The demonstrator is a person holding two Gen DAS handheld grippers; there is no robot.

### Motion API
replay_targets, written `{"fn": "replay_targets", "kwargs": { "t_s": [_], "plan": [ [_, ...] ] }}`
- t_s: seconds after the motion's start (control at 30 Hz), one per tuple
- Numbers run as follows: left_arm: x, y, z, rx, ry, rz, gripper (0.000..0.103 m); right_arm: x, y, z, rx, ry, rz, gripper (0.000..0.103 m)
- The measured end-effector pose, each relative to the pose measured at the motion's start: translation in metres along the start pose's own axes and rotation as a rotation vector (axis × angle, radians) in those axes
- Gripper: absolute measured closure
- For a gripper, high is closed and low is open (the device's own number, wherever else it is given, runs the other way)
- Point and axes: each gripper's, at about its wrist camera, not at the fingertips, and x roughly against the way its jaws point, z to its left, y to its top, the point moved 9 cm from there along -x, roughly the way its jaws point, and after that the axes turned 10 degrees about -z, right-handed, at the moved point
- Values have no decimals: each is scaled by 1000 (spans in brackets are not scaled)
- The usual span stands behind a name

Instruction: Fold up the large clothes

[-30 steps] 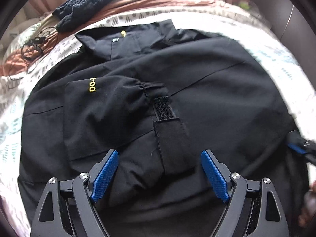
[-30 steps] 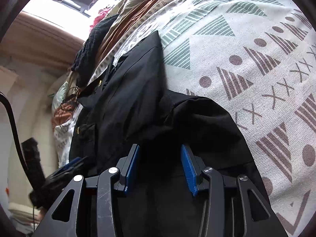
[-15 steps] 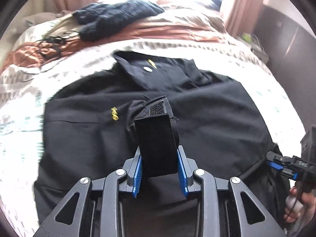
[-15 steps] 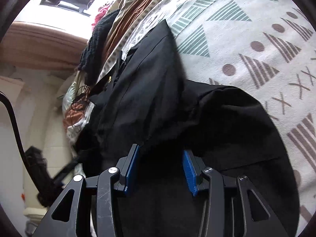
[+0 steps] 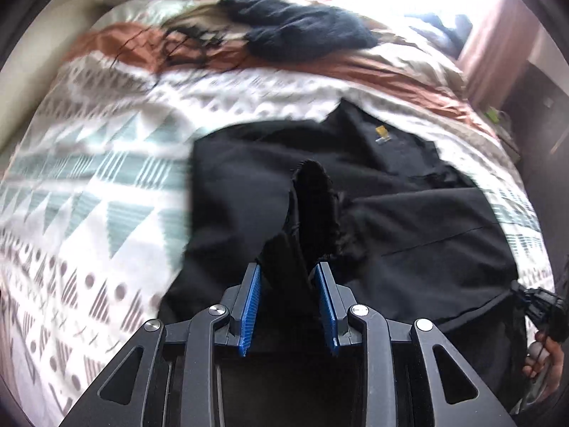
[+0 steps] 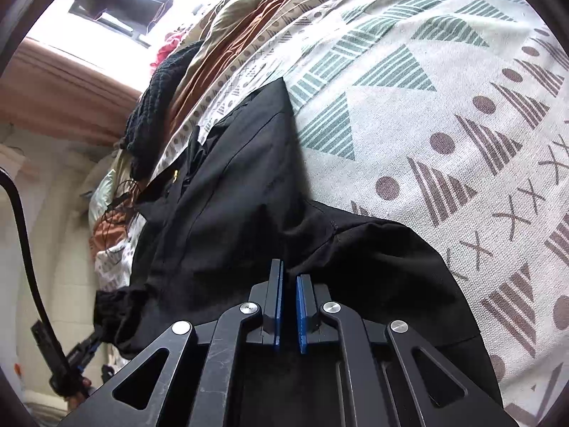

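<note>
A large black jacket lies spread on a patterned bedspread; it also shows in the right wrist view. My left gripper is shut on the jacket's sleeve cuff and holds it lifted above the body of the jacket. My right gripper is shut on a fold of the jacket's hem at the near edge. In the left wrist view the right gripper shows at the jacket's far right edge.
A dark knitted garment and a rust-brown blanket lie at the head of the bed, with black cables beside them. Curtains and a bright window stand behind. Bare patterned bedspread extends to the right.
My left gripper closed on the sleeve cuff, lifted it and swung it left. My right gripper closed from a part-open grip tight onto the hem fold.
</note>
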Motion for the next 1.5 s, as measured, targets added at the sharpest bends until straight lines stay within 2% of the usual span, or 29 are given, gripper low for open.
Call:
{"fn": "replay_targets", "kwargs": {
  "t_s": [0.07,0.2,0.27,0.3,0.33,0.5,0.6,0.67,0.7,0.8,0.87,0.97,1.1,1.2,1.3,1.37,1.43,1.47,1.5],
  "plan": [
    [-3,-11,21,21,55,28,70,0,0,1,8,-9,-3,96],
    [1,-20,50,128,33,59,67,-1,-1,-1,6,-21,5,96],
    [5,-18,57,173,16,45,51,-1,-2,-1,12,-26,8,96],
    [6,-18,58,178,14,36,37,-1,-2,0,15,-27,9,96],
    [7,-17,58,178,15,24,29,-1,-2,-1,17,-27,11,96],
    [-5,-19,36,151,-25,38,28,-2,-2,-1,17,-28,12,96],
    [-26,-27,24,96,1,90,28,-2,-1,0,22,-23,2,96],
    [-40,-35,19,103,9,144,37,-2,0,0,22,-14,-6,97],
    [-45,-37,15,110,-5,156,53,0,2,0,16,-6,-18,98],
    [-52,-36,4,35,48,142,78,10,12,-1,26,1,-69,99],
    [-55,-31,-9,-5,50,124,87,15,18,-4,32,-5,-88,99],
    [-58,-21,-19,-33,46,105,91,18,22,-11,23,-9,-94,99],
    [-63,-5,-11,-54,78,77,93,17,19,-16,13,-18,-84,99],
    [-65,4,10,-19,118,66,93,9,10,-8,34,-11,-47,99],
    [-65,2,18,31,84,81,88,1,1,2,90,-35,-2,98],
    [-62,1,20,26,78,90,82,0,0,2,122,-73,-4,90],
    [-54,1,21,19,58,77,72,0,-1,0,119,-94,7,61],
    [-49,0,22,19,52,67,67,3,-1,-2,104,-90,6,55],
    [-42,1,25,20,46,52,53,7,0,-3,98,-89,-4,49]
  ]
}}
